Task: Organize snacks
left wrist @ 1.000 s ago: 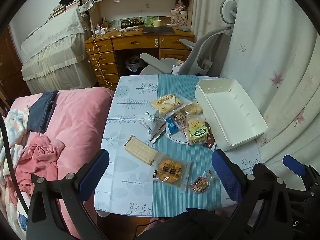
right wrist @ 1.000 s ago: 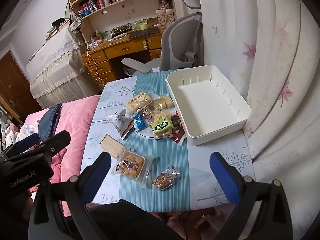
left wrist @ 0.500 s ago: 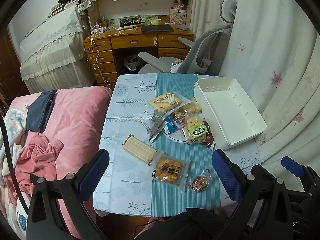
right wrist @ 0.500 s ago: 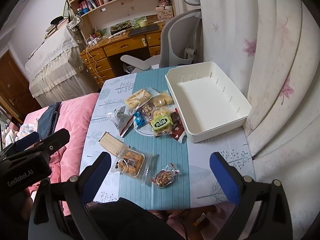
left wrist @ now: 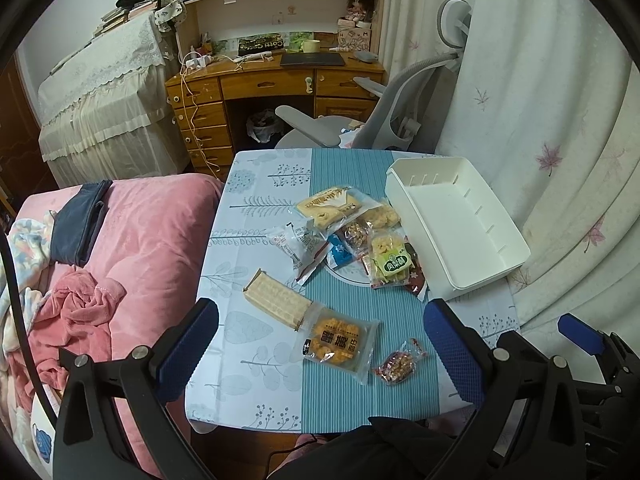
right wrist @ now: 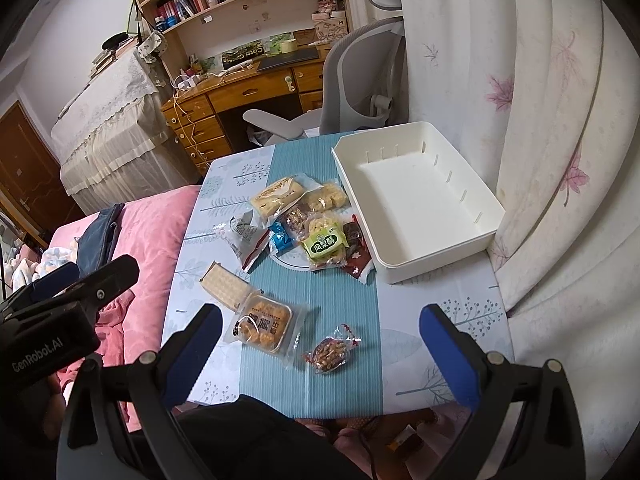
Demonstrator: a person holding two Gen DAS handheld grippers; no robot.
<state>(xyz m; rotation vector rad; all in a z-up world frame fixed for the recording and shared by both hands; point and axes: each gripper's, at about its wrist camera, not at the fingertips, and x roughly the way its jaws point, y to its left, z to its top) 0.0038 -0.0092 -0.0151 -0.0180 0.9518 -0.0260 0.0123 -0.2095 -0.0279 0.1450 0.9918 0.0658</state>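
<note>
Snacks (left wrist: 362,236) lay loose on the surface (left wrist: 256,364), left of the empty white bin (left wrist: 456,232). Both the left gripper (left wrist: 320,344) and right gripper (right wrist: 320,348) hovered wide open, holding nothing. Sorting seemed unstarted; next likely needed a descent onto the near nut packet (right wrist: 331,351).

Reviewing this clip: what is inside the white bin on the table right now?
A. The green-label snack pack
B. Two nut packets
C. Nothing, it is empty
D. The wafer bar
C. The white bin shows only its bare floor, while the snack packs, such as the green-label pack, lie on the table beside it.
</note>
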